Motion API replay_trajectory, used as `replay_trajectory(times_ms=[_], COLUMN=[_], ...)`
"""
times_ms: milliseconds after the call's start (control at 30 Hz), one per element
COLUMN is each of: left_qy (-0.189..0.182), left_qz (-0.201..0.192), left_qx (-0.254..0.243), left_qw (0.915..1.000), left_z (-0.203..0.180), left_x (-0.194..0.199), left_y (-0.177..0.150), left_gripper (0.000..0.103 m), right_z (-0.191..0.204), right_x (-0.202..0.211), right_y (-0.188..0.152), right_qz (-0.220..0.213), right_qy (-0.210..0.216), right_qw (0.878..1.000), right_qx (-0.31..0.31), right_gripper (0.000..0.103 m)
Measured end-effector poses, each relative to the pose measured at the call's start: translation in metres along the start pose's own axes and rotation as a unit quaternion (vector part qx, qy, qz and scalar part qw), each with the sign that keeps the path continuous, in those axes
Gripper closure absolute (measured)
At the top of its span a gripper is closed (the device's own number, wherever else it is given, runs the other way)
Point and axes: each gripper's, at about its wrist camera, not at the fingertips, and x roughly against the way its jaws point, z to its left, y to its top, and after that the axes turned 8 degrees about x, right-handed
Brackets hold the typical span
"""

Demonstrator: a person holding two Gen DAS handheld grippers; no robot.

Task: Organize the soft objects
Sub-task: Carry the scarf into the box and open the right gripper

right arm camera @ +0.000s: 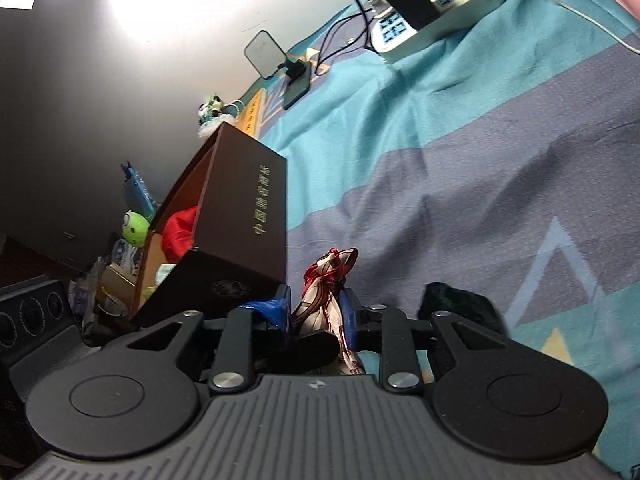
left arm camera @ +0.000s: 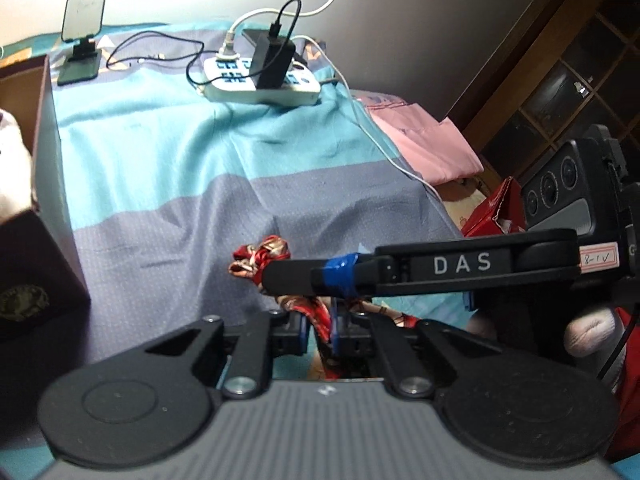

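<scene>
A red and white patterned scarf (left arm camera: 262, 258) is bunched up above the blue and grey bedsheet. My left gripper (left arm camera: 326, 330) is shut on one part of the scarf. My right gripper (right arm camera: 316, 316) is shut on another part of the same scarf (right arm camera: 330, 276). In the left wrist view the right gripper's black fingers (left arm camera: 304, 276) reach in from the right and cross just above my left fingers. A dark brown open box (right arm camera: 228, 240) stands left of the scarf, with a red cloth (right arm camera: 180, 232) inside. It also shows at the left edge of the left wrist view (left arm camera: 36, 208).
A white power strip (left arm camera: 260, 80) with a black charger and cables lies at the back of the bed. A phone stand (left arm camera: 82, 36) is at the back left. Pink cloth (left arm camera: 432, 144) lies at the right. A dark cloth (right arm camera: 460, 308) lies by my right gripper. A green plush toy (right arm camera: 134, 226) sits beyond the box.
</scene>
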Motion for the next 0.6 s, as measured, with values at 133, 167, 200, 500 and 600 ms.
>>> replay_trajectory(times_ms=[133, 167, 200, 500, 600], left_qy=[0.007, 0.008, 0.009, 0.069, 0.096], left_qz=[-0.038, -0.048, -0.057, -0.15, -0.159], left_qx=[-0.014, -0.017, -0.022, -0.071, -0.071], left_qw=[0.9992, 0.9987, 0.9981, 0.9837, 0.98], left_z=[0.008, 0.011, 0.014, 0.065, 0.093], left_x=[0.036, 0.047, 0.057, 0.132, 0.137], left_y=[0.006, 0.008, 0.011, 0.051, 0.063], left_gripper=[0.1, 0.1, 0.1, 0.1, 0.1], right_z=[0.026, 0.034, 0.045, 0.141, 0.161], right_x=[-0.007, -0.009, -0.01, -0.066, -0.099], right_y=[0.01, 0.013, 0.017, 0.068, 0.082], right_qz=[-0.002, -0.004, -0.007, -0.033, -0.031], right_qy=[0.039, 0.048, 0.058, 0.102, 0.098], right_qw=[0.999, 0.999, 0.998, 0.99, 0.989], right_qx=[-0.011, -0.008, -0.002, 0.088, 0.106], right_gripper=[0.095, 0.095, 0.095, 0.094, 0.094])
